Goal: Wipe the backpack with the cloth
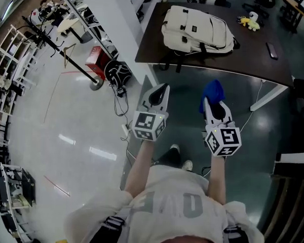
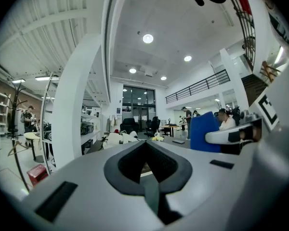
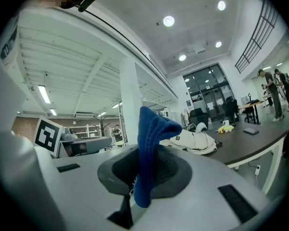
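Up front, the right gripper (image 1: 209, 104) has its two jaws closed on a blue cloth (image 1: 213, 91). In the right gripper view the cloth (image 3: 151, 148) stands up from between the jaws as a folded, knitted-looking strip, and its top flops over to the right. The left gripper (image 1: 164, 89) holds nothing. In the left gripper view its dark pads (image 2: 135, 165) meet at the tip and nothing sits between them. The person holds both grippers side by side in the air in front of their body, over a shiny grey floor.

Ahead of them, well apart from both grippers, is a dark brown table (image 1: 253, 57). A cream backpack (image 1: 197, 32) lies flat on it with its black straps trailing toward the near edge. Past the raised cloth, the right gripper view shows the same backpack (image 3: 192, 141) lying on the tabletop. A small yellow toy (image 1: 250, 22) and a flat dark object (image 1: 272, 50), possibly a phone, lie further along the table.

The step in hand appears to be the approach: the cloth is gripped, but no wiping has begun. The next move likely calls for stepping up to the table, then lowering the right gripper so the cloth's loose end lies against the backpack's fabric. The empty left gripper could steady the pack.
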`<state>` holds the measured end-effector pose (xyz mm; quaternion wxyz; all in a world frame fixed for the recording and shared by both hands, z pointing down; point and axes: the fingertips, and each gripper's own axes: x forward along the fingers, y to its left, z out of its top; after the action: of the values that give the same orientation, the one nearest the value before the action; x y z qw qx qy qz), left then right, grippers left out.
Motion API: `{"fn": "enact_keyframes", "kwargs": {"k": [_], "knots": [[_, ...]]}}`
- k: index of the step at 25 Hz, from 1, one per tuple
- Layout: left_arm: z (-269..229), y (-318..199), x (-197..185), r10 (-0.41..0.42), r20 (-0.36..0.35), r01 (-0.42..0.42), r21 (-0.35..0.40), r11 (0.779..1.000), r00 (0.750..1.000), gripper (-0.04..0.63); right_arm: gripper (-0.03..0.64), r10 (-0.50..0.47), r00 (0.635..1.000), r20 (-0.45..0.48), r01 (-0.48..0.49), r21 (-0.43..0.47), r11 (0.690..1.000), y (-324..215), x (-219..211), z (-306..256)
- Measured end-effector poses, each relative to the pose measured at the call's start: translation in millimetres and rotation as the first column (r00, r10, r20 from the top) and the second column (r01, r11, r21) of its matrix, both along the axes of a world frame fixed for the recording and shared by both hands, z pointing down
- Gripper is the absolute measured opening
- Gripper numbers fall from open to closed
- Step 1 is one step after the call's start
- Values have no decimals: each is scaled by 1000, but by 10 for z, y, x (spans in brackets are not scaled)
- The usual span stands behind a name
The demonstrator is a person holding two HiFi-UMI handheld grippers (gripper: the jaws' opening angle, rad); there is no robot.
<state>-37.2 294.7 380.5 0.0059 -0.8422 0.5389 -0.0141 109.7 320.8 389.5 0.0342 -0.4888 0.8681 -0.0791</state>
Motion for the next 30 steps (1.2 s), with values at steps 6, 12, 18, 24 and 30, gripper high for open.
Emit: {"fn": "enact_keyframes", "kwargs": {"k": [6, 12, 18, 24, 30], "knots": [[214, -514, -427, -69, -59, 68, -16, 998, 996, 3, 40, -75, 995, 60, 77, -29, 997, -409, -314, 179], [347, -1623, -782, -48, -111, 49, 11, 999, 993, 3, 40, -115, 993, 14, 116, -46, 992, -1606, -790, 272], [296, -2891, -1059, 16, -146, -14, 18, 1000, 989, 3, 40, -179, 983, 43, 182, -94, 979, -2947, -1637, 340], [549, -3586, -1103, 75, -136, -81, -36, 996, 988, 3, 40, -264, 963, -52, 249, -200, 948, -3747, -2272, 847], [847, -3956, -1104, 54, -136, -70, -113, 991, 989, 3, 40, -288, 956, -55, 257, -313, 914, -4118, -2440, 1259]]}}
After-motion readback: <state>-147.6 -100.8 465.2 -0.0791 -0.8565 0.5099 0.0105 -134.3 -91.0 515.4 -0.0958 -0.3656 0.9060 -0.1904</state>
